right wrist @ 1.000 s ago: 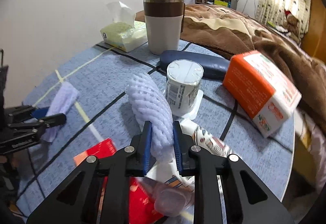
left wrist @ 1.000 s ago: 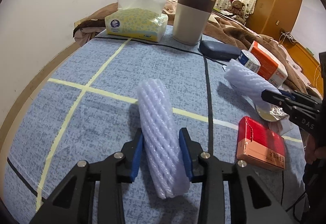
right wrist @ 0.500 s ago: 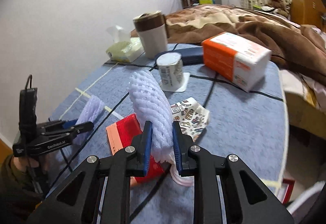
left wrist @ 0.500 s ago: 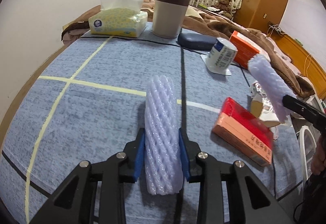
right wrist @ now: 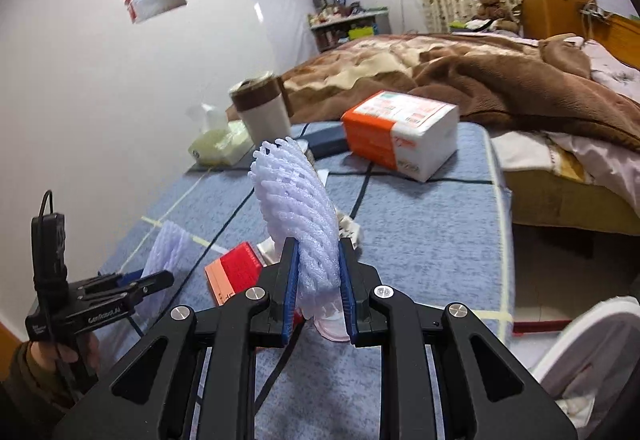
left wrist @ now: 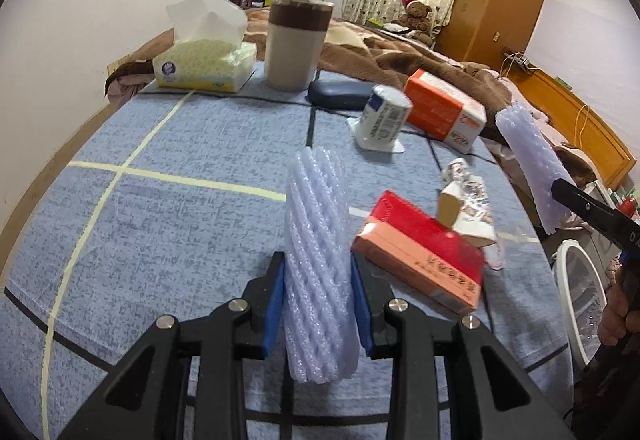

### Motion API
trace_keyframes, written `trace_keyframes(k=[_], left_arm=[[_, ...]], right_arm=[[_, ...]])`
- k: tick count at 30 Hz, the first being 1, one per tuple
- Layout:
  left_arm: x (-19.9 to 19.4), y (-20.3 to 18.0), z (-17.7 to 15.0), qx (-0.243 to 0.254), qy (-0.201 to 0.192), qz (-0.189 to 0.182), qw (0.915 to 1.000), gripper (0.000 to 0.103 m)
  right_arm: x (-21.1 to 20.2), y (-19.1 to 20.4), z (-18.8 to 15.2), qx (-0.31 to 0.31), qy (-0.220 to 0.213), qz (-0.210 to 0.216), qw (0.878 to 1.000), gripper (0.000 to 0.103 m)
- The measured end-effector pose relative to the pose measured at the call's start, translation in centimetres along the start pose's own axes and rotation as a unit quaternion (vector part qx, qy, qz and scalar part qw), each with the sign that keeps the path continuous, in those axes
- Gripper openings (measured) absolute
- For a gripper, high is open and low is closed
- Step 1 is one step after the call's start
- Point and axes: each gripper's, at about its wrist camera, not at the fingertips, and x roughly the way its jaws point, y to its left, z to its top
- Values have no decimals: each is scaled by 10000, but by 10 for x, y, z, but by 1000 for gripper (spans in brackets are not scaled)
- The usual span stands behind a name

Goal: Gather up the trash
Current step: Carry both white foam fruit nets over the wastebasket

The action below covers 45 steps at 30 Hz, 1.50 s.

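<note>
Left gripper clamps one foam net, right gripper another foam sleeve; both lifted, likely headed for the white bin near right.

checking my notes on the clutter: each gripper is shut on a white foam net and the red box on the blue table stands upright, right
Not quite. The red box lies flat on the blue table, as the left wrist view shows. The rest holds: the left gripper and the right gripper are each shut on a white foam net.
</note>
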Motion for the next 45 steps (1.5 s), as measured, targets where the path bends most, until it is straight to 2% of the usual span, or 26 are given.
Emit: trace_keyframes(k=[17,24,36,45], left_arm=[[-45,-23,0,232,-381,-150,9989,33],[-59,-45,-1,426,-495,-309,9974,33],[-64,-116,-9,1017,-491,-847,9900,33],[-61,-180,-22,1525,-370,-1293,9791,33]], right_arm=[[-42,-14,-11,324,-423,-338,9980,20],[-68,-19,-20,371,-641,-507,9960,20],[-111,-48,-39,661,-848,-1065,9885,20],[-143,-70,-56,898,-973,-1493,9799,20]])
